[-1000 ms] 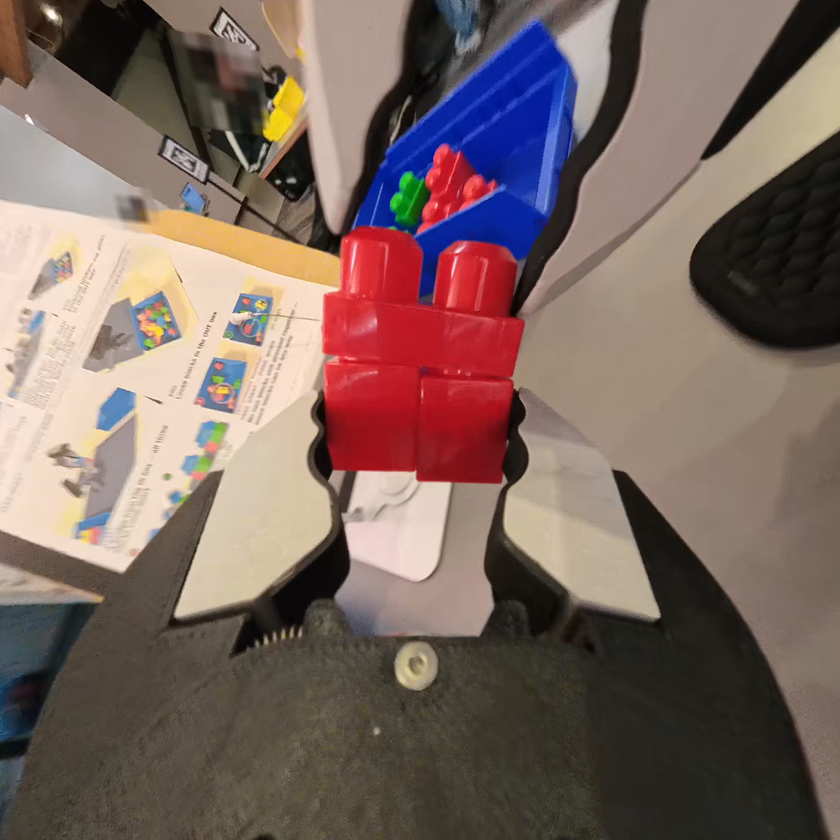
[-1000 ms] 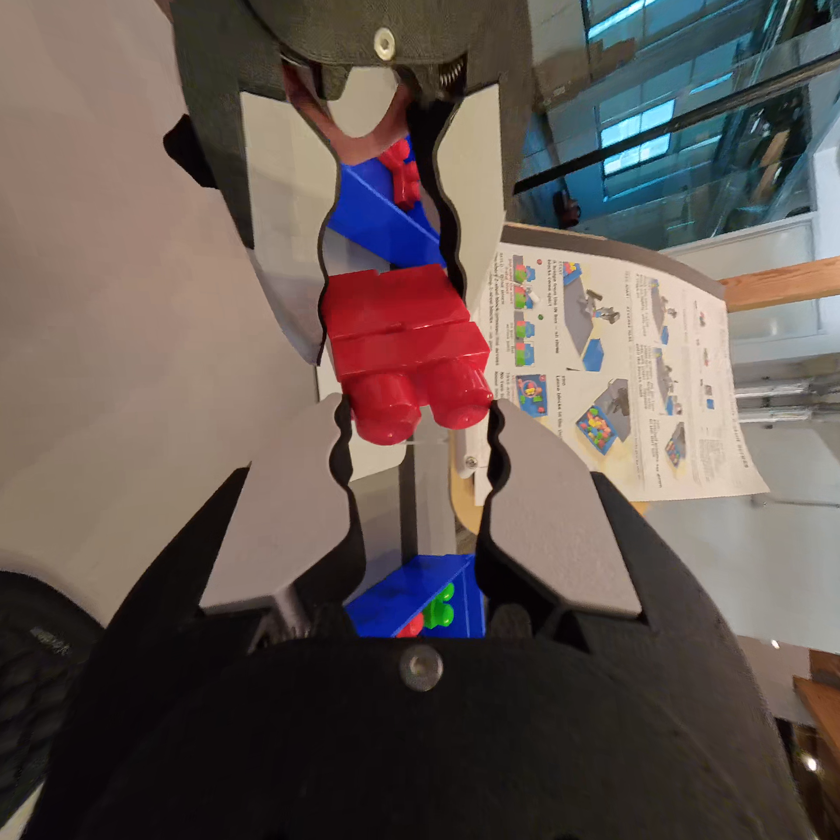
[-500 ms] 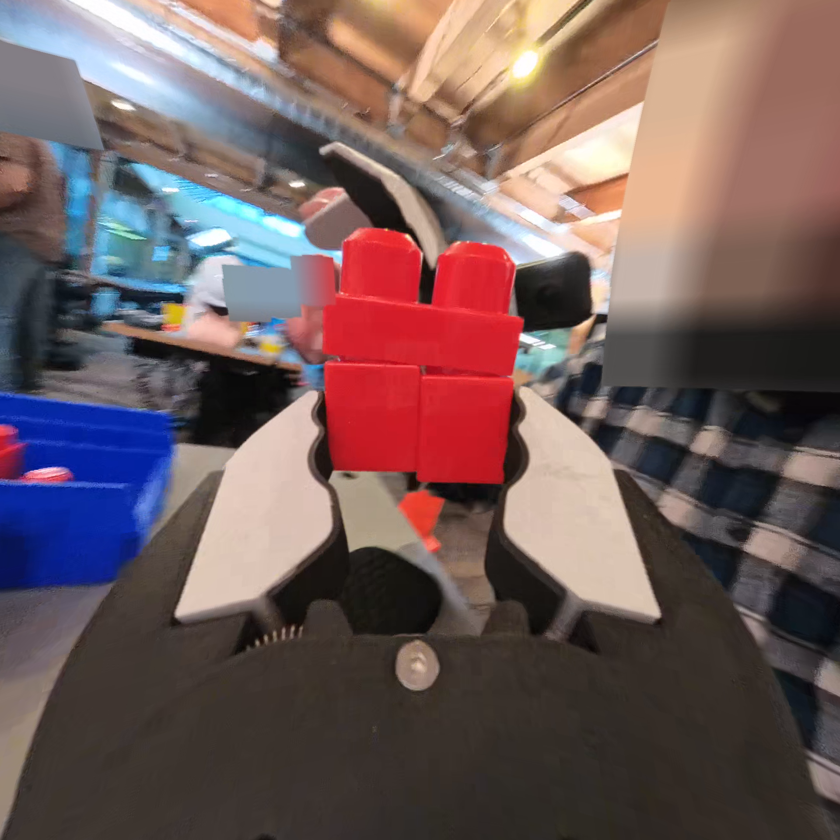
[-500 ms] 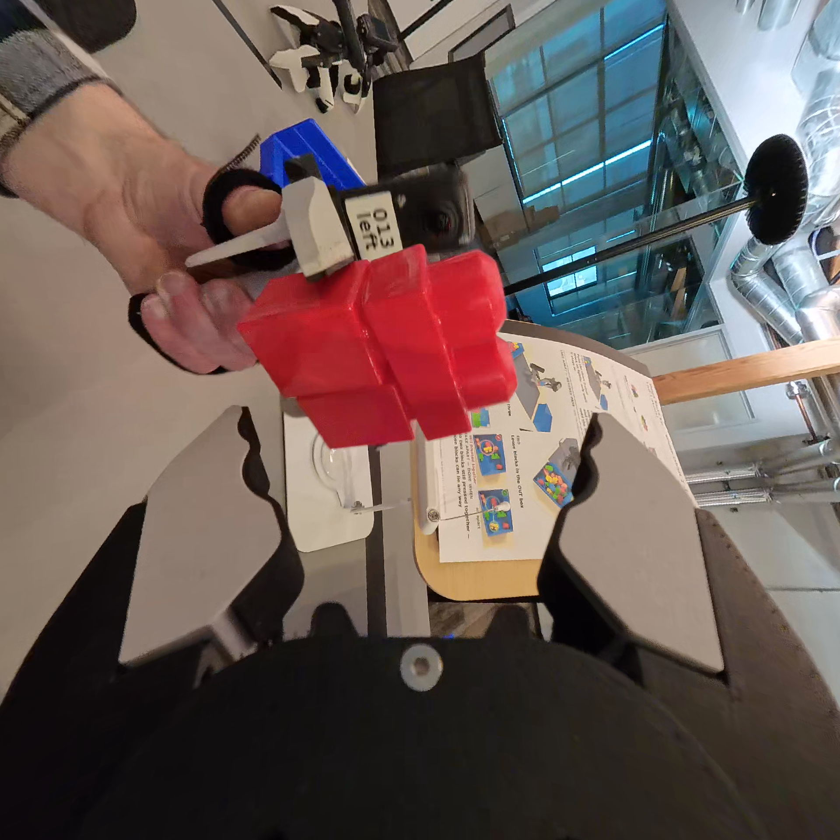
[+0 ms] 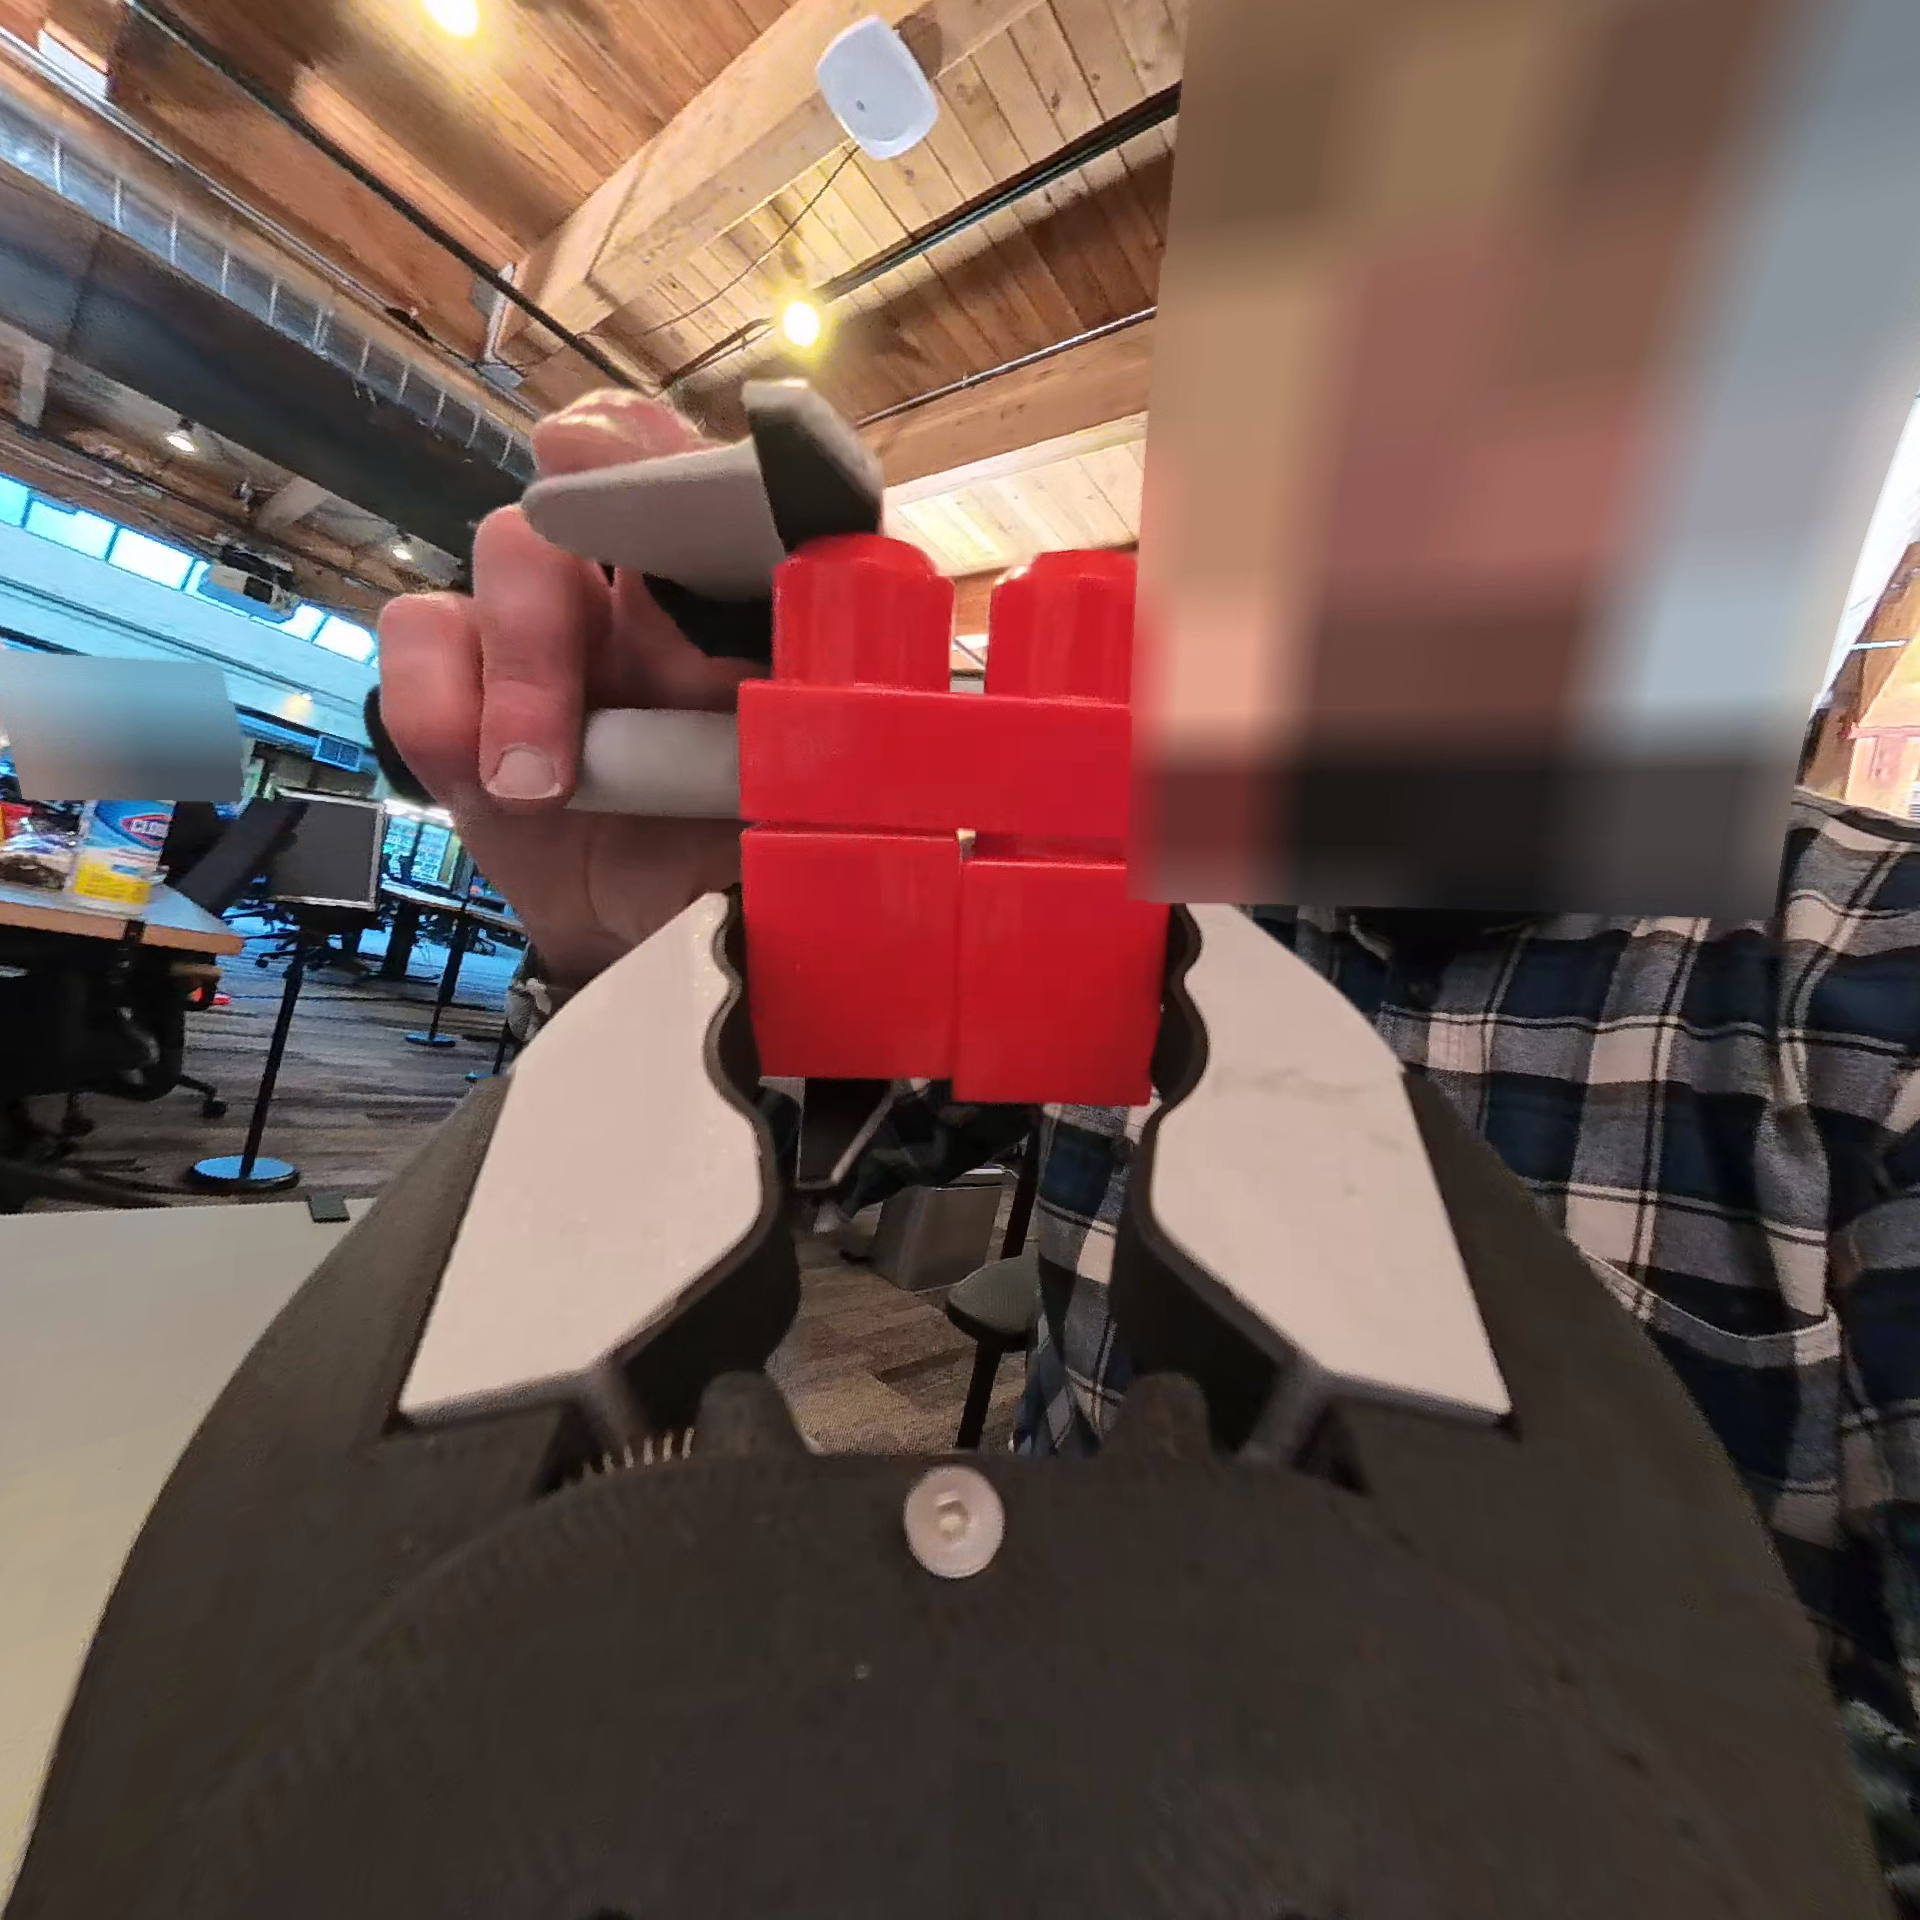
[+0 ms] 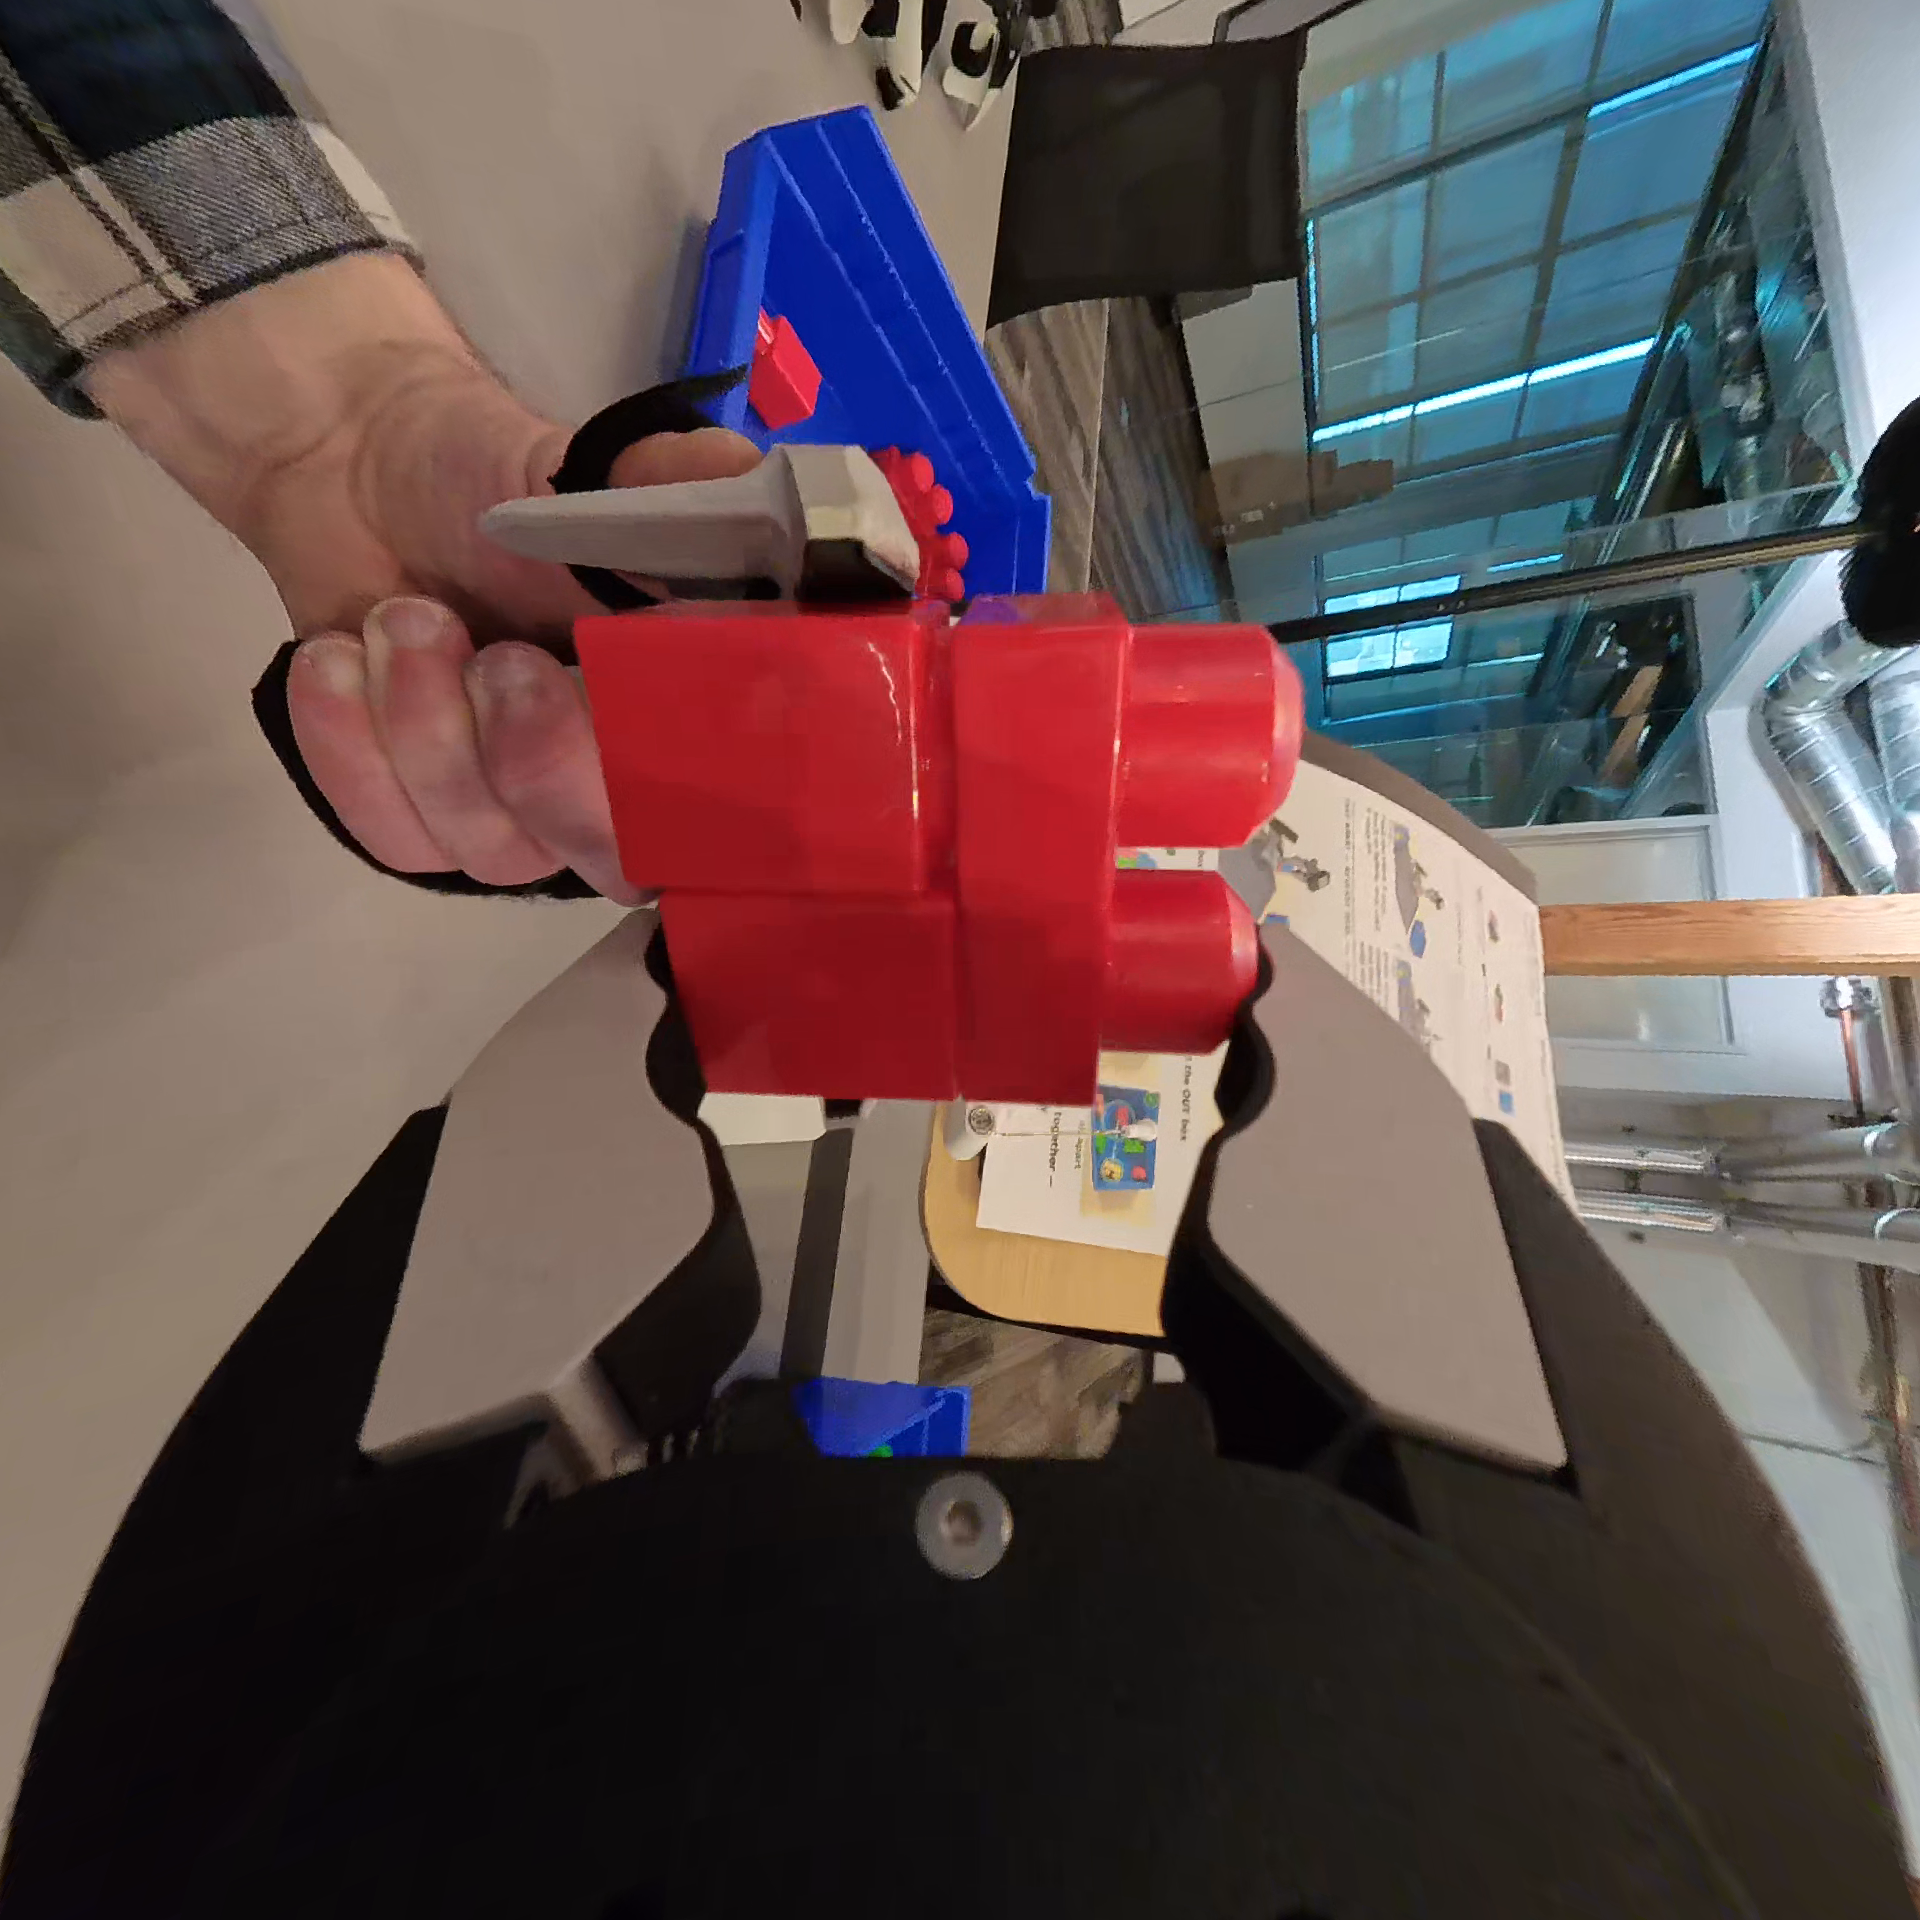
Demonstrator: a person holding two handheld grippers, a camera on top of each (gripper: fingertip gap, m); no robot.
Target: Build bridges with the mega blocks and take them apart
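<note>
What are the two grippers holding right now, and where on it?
Both grip the red block bridge: left gripper across its two legs, right gripper end to end, base to stud tip.

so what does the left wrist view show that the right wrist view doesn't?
Left wrist only: timber plank ceiling with lamps, office desks and chairs, the person's plaid shirt front.

Right wrist only: blue plastic bin holding red blocks, printed instruction sheet, glass wall, grey tabletop.

Both: the red three-block bridge, with the left gripper and the right gripper each closed on it, pads against its sides.
</note>
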